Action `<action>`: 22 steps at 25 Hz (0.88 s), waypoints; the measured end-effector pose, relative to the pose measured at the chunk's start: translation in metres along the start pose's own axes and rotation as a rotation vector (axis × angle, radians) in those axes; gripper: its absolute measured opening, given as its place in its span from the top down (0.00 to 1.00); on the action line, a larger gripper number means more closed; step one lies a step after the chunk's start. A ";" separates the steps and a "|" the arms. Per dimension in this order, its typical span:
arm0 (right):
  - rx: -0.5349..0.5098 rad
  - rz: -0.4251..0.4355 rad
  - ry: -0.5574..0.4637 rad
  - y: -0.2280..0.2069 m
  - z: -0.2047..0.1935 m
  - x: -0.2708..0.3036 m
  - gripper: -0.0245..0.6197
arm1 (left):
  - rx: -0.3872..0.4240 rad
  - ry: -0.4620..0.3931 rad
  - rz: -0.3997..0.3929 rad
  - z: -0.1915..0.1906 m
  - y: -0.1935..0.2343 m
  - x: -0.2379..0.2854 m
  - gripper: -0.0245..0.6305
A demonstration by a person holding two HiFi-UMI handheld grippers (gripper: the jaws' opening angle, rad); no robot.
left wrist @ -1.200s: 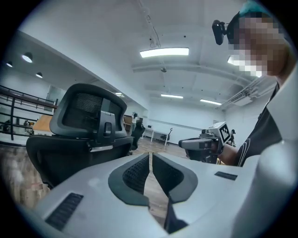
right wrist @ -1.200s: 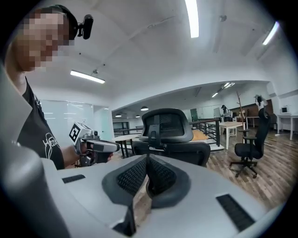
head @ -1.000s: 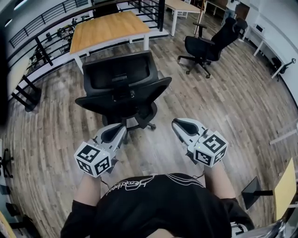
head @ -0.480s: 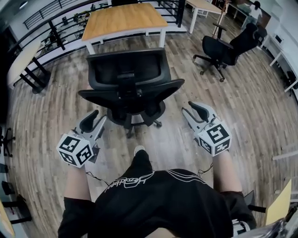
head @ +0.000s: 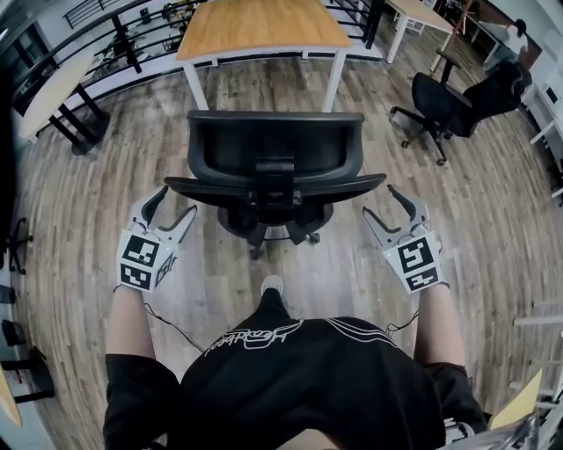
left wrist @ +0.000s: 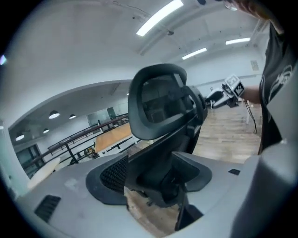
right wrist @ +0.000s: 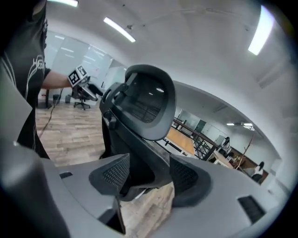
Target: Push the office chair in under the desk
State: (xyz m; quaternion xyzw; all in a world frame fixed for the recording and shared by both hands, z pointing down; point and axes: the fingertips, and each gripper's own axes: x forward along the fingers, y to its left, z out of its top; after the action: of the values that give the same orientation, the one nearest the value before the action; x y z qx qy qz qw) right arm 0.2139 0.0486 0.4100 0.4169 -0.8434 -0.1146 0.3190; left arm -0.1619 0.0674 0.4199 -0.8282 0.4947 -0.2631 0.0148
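The black office chair [head: 273,145] stands with its back toward me, in front of the wood-topped desk [head: 264,25] with white legs. My left gripper [head: 170,208] is at the left end of the chair's wide back bar [head: 274,186], and my right gripper [head: 384,204] is at its right end. Both sets of jaws have just been opening and stand wide. In the left gripper view the chair [left wrist: 158,102] fills the gap of the left gripper [left wrist: 153,186]. In the right gripper view the chair [right wrist: 149,100] does the same for the right gripper [right wrist: 149,186]. No pad presses on it.
A second black office chair [head: 449,97] stands at the upper right. A black railing [head: 132,35] runs behind the desk, with more desks beyond it. My own shoe [head: 273,285] is on the wood floor just behind the chair's base.
Both grippers went from shut to wide open and moved forward and apart, from behind the chair to the two ends of its back. The chair now sits centred before the desk.
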 end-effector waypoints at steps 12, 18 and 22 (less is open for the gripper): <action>-0.251 -0.081 0.163 -0.021 -0.031 0.056 0.54 | 0.348 0.181 0.009 -0.034 0.023 0.051 0.54; -0.269 -0.097 0.160 -0.023 -0.032 0.063 0.54 | 0.406 0.189 0.008 -0.033 0.024 0.061 0.54; -0.301 -0.094 0.168 -0.023 -0.034 0.066 0.56 | 0.453 0.196 0.012 -0.034 0.024 0.064 0.54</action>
State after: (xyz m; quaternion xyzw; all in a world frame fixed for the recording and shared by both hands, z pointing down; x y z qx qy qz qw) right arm 0.2204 -0.0147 0.4549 0.4114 -0.7665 -0.2192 0.4417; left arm -0.1731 0.0101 0.4696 -0.7712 0.4271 -0.4463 0.1539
